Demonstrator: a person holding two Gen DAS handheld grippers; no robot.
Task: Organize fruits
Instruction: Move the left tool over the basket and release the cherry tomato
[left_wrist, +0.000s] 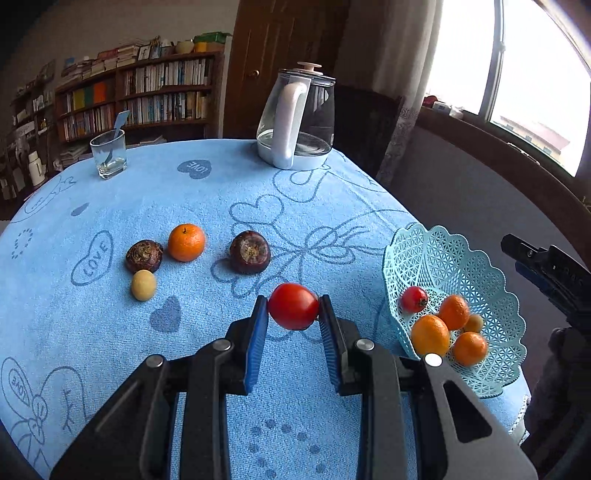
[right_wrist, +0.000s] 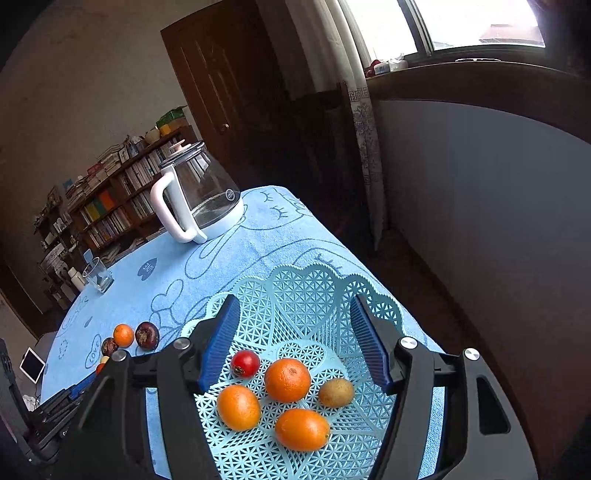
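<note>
My left gripper (left_wrist: 293, 308) is shut on a red tomato (left_wrist: 293, 305) and holds it above the blue cloth, left of the light blue lattice basket (left_wrist: 439, 254). On the cloth lie an orange (left_wrist: 186, 242), two dark brown fruits (left_wrist: 144, 255) (left_wrist: 250, 252) and a small pale yellow fruit (left_wrist: 143, 284). My right gripper (right_wrist: 293, 325) is open and empty above the basket (right_wrist: 306, 291), which holds three oranges (right_wrist: 287, 379), a small red fruit (right_wrist: 245, 363) and a brownish fruit (right_wrist: 335, 392). The right gripper's fingers also show in the left wrist view (left_wrist: 543, 269).
A glass kettle with a white handle (left_wrist: 297, 118) stands at the back of the table. A drinking glass (left_wrist: 108, 154) stands at the back left. The basket sits near the table's right edge. A bookshelf, a door and a window lie behind.
</note>
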